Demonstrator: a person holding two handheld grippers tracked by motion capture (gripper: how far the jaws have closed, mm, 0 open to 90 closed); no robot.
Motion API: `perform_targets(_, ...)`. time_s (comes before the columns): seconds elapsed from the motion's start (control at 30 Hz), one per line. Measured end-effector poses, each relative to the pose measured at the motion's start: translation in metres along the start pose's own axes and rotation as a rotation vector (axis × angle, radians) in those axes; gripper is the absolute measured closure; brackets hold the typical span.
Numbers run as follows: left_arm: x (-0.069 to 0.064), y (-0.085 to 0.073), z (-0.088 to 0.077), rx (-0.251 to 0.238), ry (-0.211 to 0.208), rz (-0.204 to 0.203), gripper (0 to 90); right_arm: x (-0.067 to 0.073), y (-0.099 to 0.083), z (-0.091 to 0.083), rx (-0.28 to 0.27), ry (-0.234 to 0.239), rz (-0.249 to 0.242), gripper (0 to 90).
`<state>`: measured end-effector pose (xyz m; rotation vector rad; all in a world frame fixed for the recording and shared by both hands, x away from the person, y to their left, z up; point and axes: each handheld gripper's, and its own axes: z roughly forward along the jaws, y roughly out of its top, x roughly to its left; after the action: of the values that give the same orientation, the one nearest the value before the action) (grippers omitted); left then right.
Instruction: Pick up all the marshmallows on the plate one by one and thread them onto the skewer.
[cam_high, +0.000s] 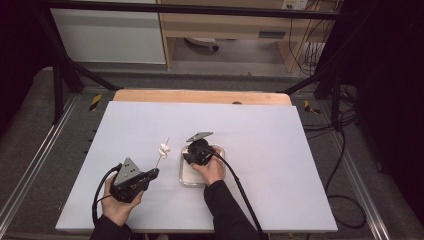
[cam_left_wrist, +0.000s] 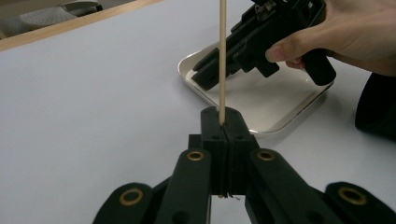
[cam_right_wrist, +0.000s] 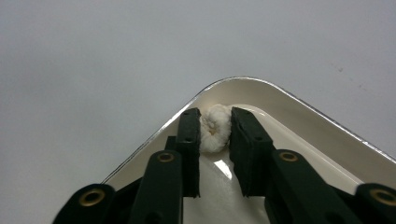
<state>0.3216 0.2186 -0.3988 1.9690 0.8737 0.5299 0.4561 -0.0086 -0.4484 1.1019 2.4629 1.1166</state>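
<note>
On the white table (cam_high: 260, 150) a shallow metal tray (cam_high: 186, 179) sits near the middle, and the right gripper (cam_high: 194, 156) reaches down into it. In the right gripper view, a small white lump of food (cam_right_wrist: 215, 130), pale and wrinkled, lies in the far corner of the tray (cam_right_wrist: 299, 116), right between the two black jaws. The jaws stand narrow, one on each side of the lump, and both pads appear to touch its sides. The lump sits at the jaw tips, close against the tray's curved rim.

The left gripper (cam_high: 150, 175) rests lower left of the tray, held in the person's left hand (cam_high: 117, 207). Its jaws are pressed fully together on the bottom end of a thin wooden skewer (cam_left_wrist: 222, 56), which rises straight up from between the tips in the left gripper view. In the high view the skewer (cam_high: 161, 157) slants up and away from the gripper toward the middle of the table, and white pieces (cam_high: 164, 149) are already threaded on it, near its upper part, just left of the tray.

In the left gripper view the right gripper (cam_left_wrist: 247, 46) shows beyond the skewer, angled down into the tray (cam_left_wrist: 299, 107), with the right hand (cam_left_wrist: 345, 32) wrapped around its handle
</note>
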Motion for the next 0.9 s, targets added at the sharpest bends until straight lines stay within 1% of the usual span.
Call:
perform_targets(0.07, -0.001, 0.000, 0.000, 0.003, -0.002, 0.002, 89.3, 0.000, 0.000, -0.001, -0.004, -0.001, 0.001, 77.5)
perform_targets(0.1, -0.001, 0.000, 0.000, 0.003, -0.002, 0.005, 89.3, 0.000, 0.000, -0.003, -0.009, -0.001, -0.013, 78.6)
perform_targets(0.13, -0.001, 0.000, 0.001, 0.003, -0.005, 0.003, 89.3, 0.001, -0.001, -0.005, -0.019, 0.004, -0.016, 79.3)
perform_targets(0.2, -0.002, 0.000, 0.001, 0.003, -0.009, 0.003, 89.2, 0.000, -0.001, -0.016, -0.061, 0.022, -0.003, 79.8)
perform_targets(0.23, -0.003, 0.000, 0.001, 0.003, -0.011, 0.006, 89.3, 0.000, -0.001, -0.023, -0.078, 0.034, 0.007, 79.8)
perform_targets(0.3, -0.005, 0.000, 0.002, 0.003, -0.016, 0.010, 89.3, -0.002, 0.000, -0.041, -0.125, 0.059, 0.006, 79.8)
perform_targets(0.4, -0.009, 0.001, 0.002, 0.003, -0.030, 0.023, 89.3, -0.006, -0.003, -0.075, -0.207, 0.090, 0.008, 79.9)
perform_targets(0.57, -0.021, 0.004, 0.005, 0.002, -0.065, 0.056, 89.3, -0.015, -0.013, -0.136, -0.381, 0.181, 0.033, 80.4)
perform_targets(0.6, -0.024, 0.005, 0.006, 0.004, -0.073, 0.065, 89.3, -0.015, -0.015, -0.146, -0.405, 0.209, 0.038, 80.5)
perform_targets(0.63, -0.026, 0.005, 0.006, 0.008, -0.078, 0.077, 89.3, -0.015, -0.015, -0.155, -0.427, 0.225, 0.038, 80.6)
perform_targets(0.67, -0.028, 0.006, 0.008, -0.003, -0.092, 0.098, 89.3, -0.015, -0.016, -0.163, -0.443, 0.246, 0.033, 80.7)
perform_targets(0.7, -0.030, 0.007, 0.009, -0.001, -0.093, 0.110, 89.3, -0.014, -0.016, -0.169, -0.458, 0.269, 0.027, 80.7)
perform_targets(0.77, -0.035, 0.006, 0.010, 0.016, -0.099, 0.110, 89.3, -0.010, -0.014, -0.179, -0.480, 0.312, 0.017, 80.8)
perform_targets(0.8, -0.036, 0.007, 0.010, 0.019, -0.103, 0.117, 89.3, -0.008, -0.013, -0.182, -0.487, 0.331, 0.012, 80.9)
perform_targets(0.9, -0.040, 0.007, 0.011, 0.024, -0.113, 0.140, 89.3, -0.002, -0.009, -0.187, -0.499, 0.367, 0.000, 81.0)
